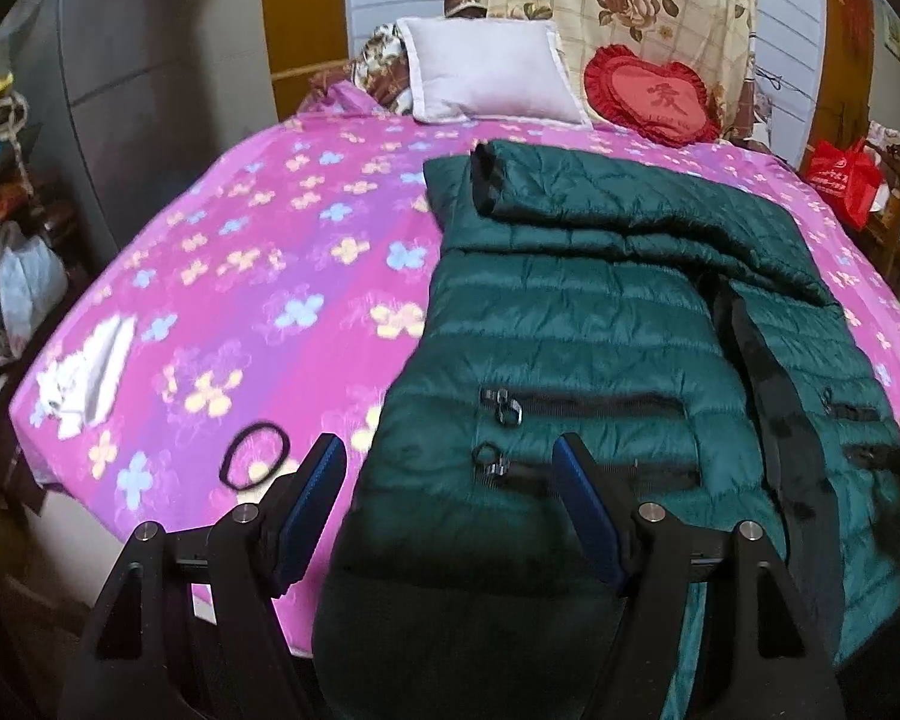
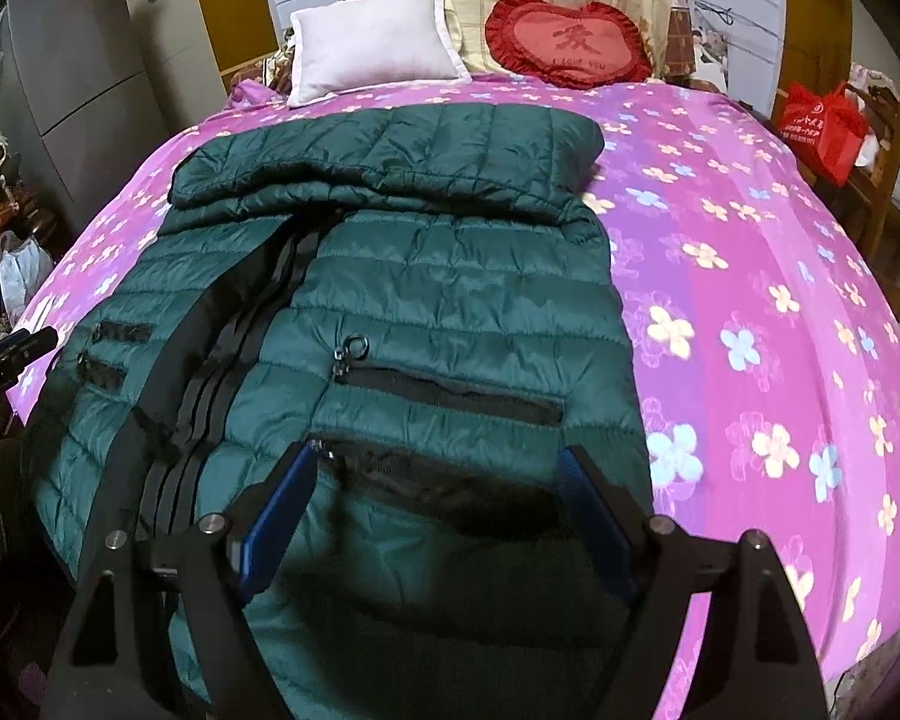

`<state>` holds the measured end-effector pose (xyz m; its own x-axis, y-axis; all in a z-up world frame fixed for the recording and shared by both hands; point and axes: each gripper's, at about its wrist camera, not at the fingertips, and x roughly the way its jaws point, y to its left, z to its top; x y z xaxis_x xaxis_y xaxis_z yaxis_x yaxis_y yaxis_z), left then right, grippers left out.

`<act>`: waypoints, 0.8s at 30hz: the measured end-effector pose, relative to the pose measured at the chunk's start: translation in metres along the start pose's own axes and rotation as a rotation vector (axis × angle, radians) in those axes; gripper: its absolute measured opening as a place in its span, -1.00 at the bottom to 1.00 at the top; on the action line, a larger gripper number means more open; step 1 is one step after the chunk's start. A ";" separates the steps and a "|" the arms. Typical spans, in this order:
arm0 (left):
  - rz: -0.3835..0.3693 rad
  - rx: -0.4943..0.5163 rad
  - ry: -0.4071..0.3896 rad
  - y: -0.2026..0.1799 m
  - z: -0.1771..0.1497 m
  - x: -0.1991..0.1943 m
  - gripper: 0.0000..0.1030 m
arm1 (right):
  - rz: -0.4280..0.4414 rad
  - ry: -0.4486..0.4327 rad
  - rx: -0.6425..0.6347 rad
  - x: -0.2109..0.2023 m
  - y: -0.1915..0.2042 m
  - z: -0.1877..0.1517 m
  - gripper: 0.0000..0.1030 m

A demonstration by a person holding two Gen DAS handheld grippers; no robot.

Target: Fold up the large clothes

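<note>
Jacket: dark green quilted down jacket (image 1: 570,324) lies front-up on the bed (image 1: 258,276), ahead of and beneath both hand-held grippers; the hem end hangs nearest them at the bed's edge.
Upper part: the sleeve or hood section (image 2: 390,162) is already folded across the chest, at the end farthest from the hand-held grippers.
Left hand-held gripper (image 1: 450,480): released, blue pads spread wide, poised over the hem's left portion; one fingertip lies past the jacket's side edge, above the sheet.
Right hand-held gripper (image 2: 438,480): released, pads wide apart, hovering over the hem near the lower pocket zipper (image 2: 444,390); it grasps nothing.
Step in hand: judged to be taking the hem at two corners for the lengthwise fold toward the pillows.
Technique: pinch both fabric layers at matching points near the outer hem corners; slippery padded shell likely needs a deep bite.
Caution: lift evenly so the open front zipper (image 2: 234,324) stays aligned and the folded top is not dragged.
Nearby: black hair tie (image 1: 255,453) just left of the left hand-held gripper; keep clear of it.
</note>
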<state>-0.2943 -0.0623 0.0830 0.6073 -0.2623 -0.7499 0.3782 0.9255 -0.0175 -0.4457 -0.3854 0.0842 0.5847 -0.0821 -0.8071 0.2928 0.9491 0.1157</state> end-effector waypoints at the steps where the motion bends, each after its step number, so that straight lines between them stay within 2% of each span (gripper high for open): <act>1: -0.014 -0.010 0.012 0.004 -0.002 0.000 0.03 | 0.000 0.009 -0.005 -0.001 0.000 -0.002 0.66; 5: -0.114 -0.079 0.056 0.028 -0.013 -0.004 0.03 | 0.001 0.039 -0.018 -0.004 -0.005 -0.013 0.66; 8: -0.159 -0.120 0.100 0.042 -0.020 -0.003 0.03 | 0.015 0.054 -0.011 -0.010 -0.011 -0.022 0.66; 11: -0.166 -0.141 0.131 0.050 -0.029 0.002 0.03 | 0.040 0.076 -0.003 -0.015 -0.020 -0.032 0.66; 17: -0.216 -0.183 0.205 0.055 -0.044 0.016 0.03 | 0.028 0.107 0.025 -0.020 -0.039 -0.051 0.66; 24: -0.204 -0.164 0.213 0.049 -0.049 0.022 0.04 | 0.084 0.128 0.107 -0.014 -0.062 -0.065 0.66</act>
<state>-0.2962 -0.0098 0.0331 0.3644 -0.3996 -0.8411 0.3488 0.8961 -0.2746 -0.5208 -0.4232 0.0505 0.5117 0.0418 -0.8581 0.3301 0.9126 0.2413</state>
